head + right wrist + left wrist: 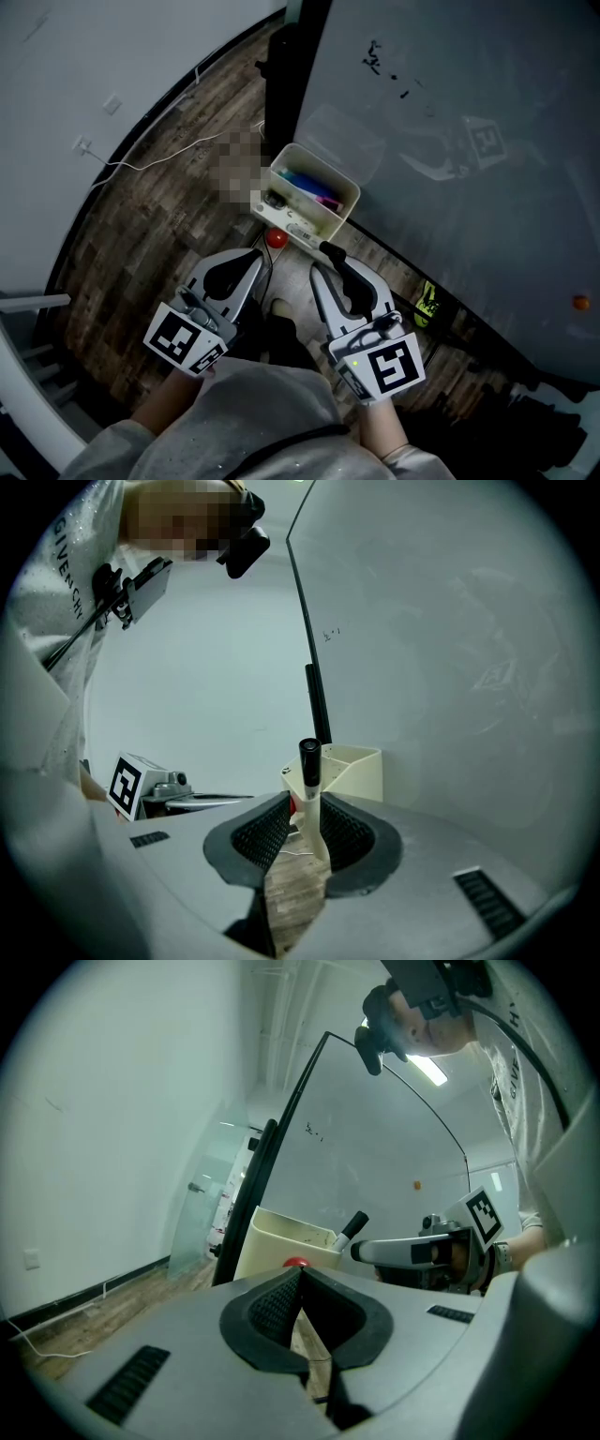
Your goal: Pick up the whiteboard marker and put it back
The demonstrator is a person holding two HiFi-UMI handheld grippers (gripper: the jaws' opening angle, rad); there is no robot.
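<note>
The right gripper (306, 810) is clamped on the whiteboard marker (309, 778). The marker stands upright between its pads, black cap up, just on the near side of the cream box (349, 184) that sits against the whiteboard (450, 131). To its left, the left gripper (298, 1277) has its jaws closed together on nothing. A small red round thing (276, 238), perhaps a magnet, sits at the box's near edge.
</note>
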